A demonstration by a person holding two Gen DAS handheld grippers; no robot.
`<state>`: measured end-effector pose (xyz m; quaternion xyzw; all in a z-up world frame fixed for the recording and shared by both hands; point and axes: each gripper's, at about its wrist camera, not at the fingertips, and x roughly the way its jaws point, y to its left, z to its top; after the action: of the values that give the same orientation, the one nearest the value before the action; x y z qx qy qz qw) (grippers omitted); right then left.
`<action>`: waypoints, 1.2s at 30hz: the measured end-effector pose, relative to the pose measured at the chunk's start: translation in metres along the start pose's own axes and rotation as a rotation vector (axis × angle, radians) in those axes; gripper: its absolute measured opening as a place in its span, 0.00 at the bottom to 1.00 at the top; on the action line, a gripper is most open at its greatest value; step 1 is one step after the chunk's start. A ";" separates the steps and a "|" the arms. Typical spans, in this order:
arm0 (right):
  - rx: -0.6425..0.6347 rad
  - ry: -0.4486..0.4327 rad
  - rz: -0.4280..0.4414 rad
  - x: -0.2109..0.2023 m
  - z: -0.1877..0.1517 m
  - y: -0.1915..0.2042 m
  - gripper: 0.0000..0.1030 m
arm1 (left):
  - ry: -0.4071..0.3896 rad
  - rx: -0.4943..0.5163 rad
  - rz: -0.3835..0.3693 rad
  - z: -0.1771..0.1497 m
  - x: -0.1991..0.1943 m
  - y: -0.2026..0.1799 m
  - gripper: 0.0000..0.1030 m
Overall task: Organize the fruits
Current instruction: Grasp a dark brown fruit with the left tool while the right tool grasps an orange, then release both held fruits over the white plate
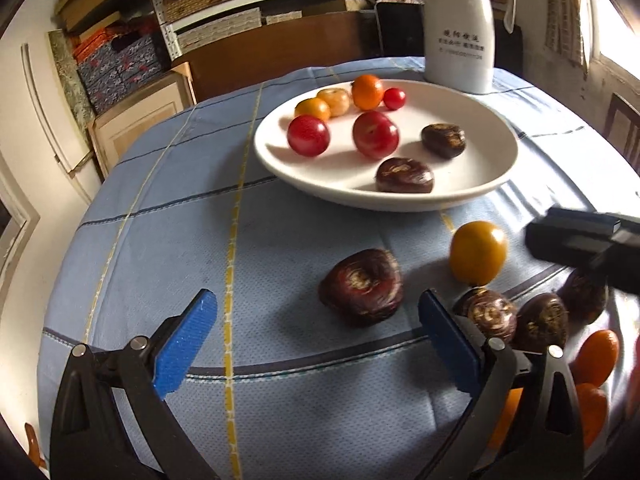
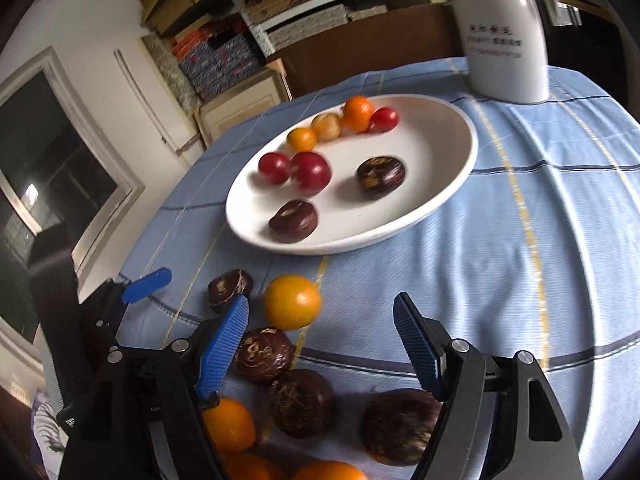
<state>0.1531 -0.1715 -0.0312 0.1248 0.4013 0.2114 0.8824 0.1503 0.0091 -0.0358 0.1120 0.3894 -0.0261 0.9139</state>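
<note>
A white plate (image 1: 280,160) on the blue checked cloth holds red, orange and dark brown fruits; it also shows in the right wrist view (image 2: 448,184). My left gripper (image 1: 316,340) is open and empty, its blue pads either side of a dark brown fruit (image 1: 362,288) lying on the cloth just ahead. An orange fruit (image 1: 478,252) and more brown fruits (image 1: 494,314) lie to its right. My right gripper (image 2: 320,344) is open and empty above the loose pile: an orange fruit (image 2: 293,301) and brown fruits (image 2: 262,354) lie ahead of its pads. The left gripper (image 2: 146,280) shows at the left.
A tall white jug (image 1: 460,28) stands behind the plate; it also shows in the right wrist view (image 2: 504,32). More orange fruits (image 2: 228,424) lie near the table's front edge. Shelves with boxes and a cabinet stand beyond the table.
</note>
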 end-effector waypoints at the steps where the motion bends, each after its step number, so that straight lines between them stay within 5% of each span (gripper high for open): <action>1: -0.001 0.013 0.004 0.004 0.000 0.003 0.68 | 0.000 -0.007 -0.013 0.001 0.000 0.001 0.96; 8: 0.065 0.100 0.055 0.029 0.003 0.004 0.45 | 0.012 -0.032 -0.086 0.004 0.006 0.002 0.95; 12: 0.076 0.117 0.091 0.031 0.000 0.005 0.36 | 0.046 -0.022 -0.151 0.004 0.014 -0.002 0.51; 15: 0.081 0.110 0.083 0.025 -0.003 0.004 0.36 | 0.053 -0.050 -0.190 0.004 0.015 0.001 0.43; 27: 0.150 -0.018 0.110 -0.019 -0.001 -0.020 0.36 | -0.045 -0.125 -0.184 0.006 -0.015 0.017 0.43; 31: 0.169 -0.113 0.112 -0.037 0.014 -0.024 0.36 | -0.092 -0.145 -0.177 0.034 -0.025 0.018 0.43; 36: 0.188 -0.111 0.089 -0.017 0.046 -0.031 0.37 | -0.099 -0.151 -0.159 0.076 -0.004 0.008 0.43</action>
<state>0.1865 -0.2089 -0.0027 0.2362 0.3638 0.2046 0.8775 0.2024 -0.0006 0.0199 0.0100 0.3522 -0.0747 0.9329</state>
